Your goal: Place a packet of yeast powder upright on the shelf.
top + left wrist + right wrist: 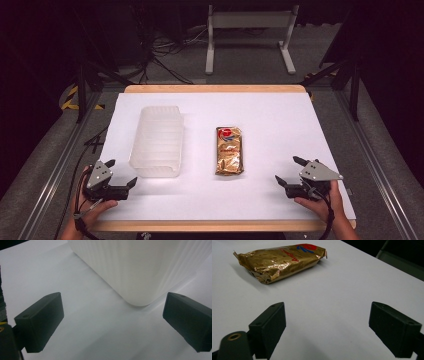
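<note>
From the high view we see a white bench (280, 130) with a translucent plastic container (157, 141) left of centre and a gold foil packet (229, 150) at the middle, well apart. The left claw (122, 173) sits at seven o'clock, the right claw (289, 171) at five o'clock, both spread wide and holding nothing.

In the left gripper view we find the container's rounded corner (140, 270) near, at twelve o'clock beyond the wide jaws.

In the right gripper view the packet (280, 261) lies at eleven o'clock, beyond the wide jaws.
</note>
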Tool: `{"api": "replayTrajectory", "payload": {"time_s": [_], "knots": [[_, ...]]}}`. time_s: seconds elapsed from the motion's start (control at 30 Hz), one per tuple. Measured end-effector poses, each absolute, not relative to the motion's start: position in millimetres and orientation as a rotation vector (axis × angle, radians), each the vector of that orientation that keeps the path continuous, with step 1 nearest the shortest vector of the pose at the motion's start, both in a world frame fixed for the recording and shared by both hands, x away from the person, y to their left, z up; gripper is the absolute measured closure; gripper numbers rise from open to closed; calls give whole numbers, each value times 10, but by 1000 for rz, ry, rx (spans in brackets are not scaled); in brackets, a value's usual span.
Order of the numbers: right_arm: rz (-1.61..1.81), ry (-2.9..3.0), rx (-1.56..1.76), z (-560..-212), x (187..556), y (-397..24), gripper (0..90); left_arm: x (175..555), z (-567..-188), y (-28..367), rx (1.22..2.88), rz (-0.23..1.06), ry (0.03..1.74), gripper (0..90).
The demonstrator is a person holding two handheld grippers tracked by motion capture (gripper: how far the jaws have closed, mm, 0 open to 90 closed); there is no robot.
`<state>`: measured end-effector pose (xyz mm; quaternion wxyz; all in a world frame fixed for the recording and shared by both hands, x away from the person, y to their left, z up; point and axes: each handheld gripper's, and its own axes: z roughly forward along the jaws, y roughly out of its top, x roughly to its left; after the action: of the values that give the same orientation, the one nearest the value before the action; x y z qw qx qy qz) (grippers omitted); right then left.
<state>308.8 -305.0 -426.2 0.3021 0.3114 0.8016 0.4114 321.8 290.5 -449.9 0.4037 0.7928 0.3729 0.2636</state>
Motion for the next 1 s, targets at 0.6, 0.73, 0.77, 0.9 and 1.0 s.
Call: {"api": "replayTrajectory", "payload": {"time_s": [0.6,0.73,0.77,0.9,1.0], "knots": [[1104,2149,857,-4256,3142,-2998,151,3191,-4491,2931,1999,679,925,41],[1106,2160,853,-4234,3173,-2967,155,3180,-4495,2924,2009,678,929,41],[1102,2159,852,-4227,3185,-2953,156,3177,-4497,2921,2013,678,927,41],[1119,2165,845,-4200,3257,-2894,175,3165,-4501,2918,2018,688,937,41],[1115,2173,833,-4179,3319,-2842,198,3164,-4504,2918,2024,687,934,41]]}}
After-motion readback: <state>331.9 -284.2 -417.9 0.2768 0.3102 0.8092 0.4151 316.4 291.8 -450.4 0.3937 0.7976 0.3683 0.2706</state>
